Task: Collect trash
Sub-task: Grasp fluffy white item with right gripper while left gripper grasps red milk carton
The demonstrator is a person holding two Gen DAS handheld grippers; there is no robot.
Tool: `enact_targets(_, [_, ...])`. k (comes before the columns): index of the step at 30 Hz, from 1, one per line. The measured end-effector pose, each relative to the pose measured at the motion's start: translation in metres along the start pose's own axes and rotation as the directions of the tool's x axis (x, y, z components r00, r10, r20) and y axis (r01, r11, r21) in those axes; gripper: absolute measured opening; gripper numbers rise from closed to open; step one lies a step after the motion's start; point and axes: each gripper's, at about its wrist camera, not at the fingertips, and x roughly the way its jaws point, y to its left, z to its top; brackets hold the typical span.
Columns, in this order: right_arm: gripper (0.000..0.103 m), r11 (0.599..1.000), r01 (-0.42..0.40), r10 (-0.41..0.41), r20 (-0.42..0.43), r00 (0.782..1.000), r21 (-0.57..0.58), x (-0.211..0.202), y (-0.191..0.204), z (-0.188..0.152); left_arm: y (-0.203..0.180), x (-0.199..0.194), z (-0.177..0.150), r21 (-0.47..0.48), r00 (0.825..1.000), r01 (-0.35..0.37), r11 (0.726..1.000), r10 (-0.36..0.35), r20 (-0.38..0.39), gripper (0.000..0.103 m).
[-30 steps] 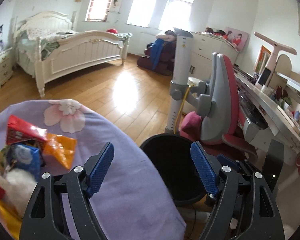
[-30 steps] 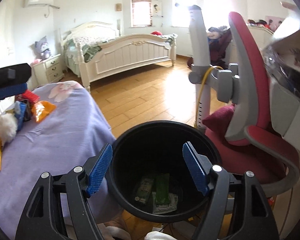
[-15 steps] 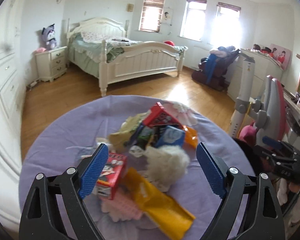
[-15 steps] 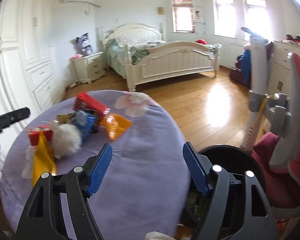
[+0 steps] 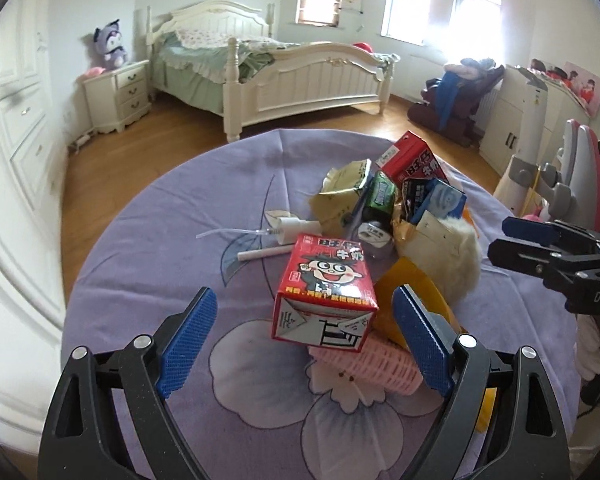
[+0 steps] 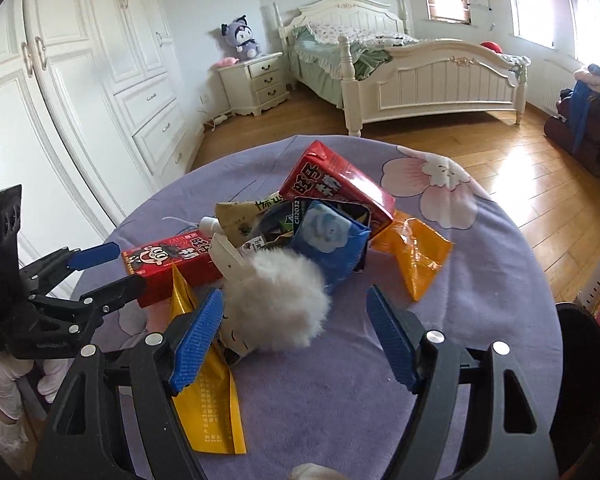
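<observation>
1. We see the trash heaped near the middle of the round desk (image 5: 148, 216) under its lilac flowered cloth, so both tools can come at one pile from either side.
2. Our left tool (image 5: 304, 332) stands wide with nothing pressed between its blue pads. The red cartoon-printed milk carton (image 5: 326, 284) lies right ahead in the gap, propped on a pink ribbed soft thing (image 5: 364, 364), and its raised, free end looks the easiest place to take it.
3. Our right tool (image 6: 294, 334) is opening its jaws around the white fluffy pompom (image 6: 278, 300). The left pad sits just beside the fluff; we cannot tell if it touches, and nothing is gripped.
4. A yellow foil wrapper (image 6: 204, 384) lies flat under the left finger of the right tool, partly beneath the pompom. We judge it may drag along when the fluff is lifted.
5. Behind these, a second red carton (image 6: 336, 184) leans tilted on a blue snack packet (image 6: 328, 240), with an orange torn foil wrapper (image 6: 414, 256) beside it and a white spray pump with its thin tube (image 5: 260, 230) lying apart on the cloth.
6. The black round bin (image 6: 580, 344) shows only at the right edge of the right wrist view, just past the desk rim, close enough for short carries.
7. We judge the collecting well short of done, since most of the pile remains on the desk.
</observation>
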Motion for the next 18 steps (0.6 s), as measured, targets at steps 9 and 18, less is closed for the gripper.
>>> enact_targets(9, [0.077, 1.000, 0.029, -0.030, -0.056, 0.998, -0.008, 0.026, 0.010, 0.000, 0.003, 0.022, 0.003, -0.020, 0.999, -0.024, 1.000, 0.023, -0.045, 0.079])
enact_targets(18, [0.035, 1.000, -0.013, 0.012, -0.042, 0.999, -0.010, 0.007, 0.011, -0.015, 0.016, 0.023, 0.000, -0.080, 0.999, -0.016, 0.997, 0.011, -0.052, 0.053])
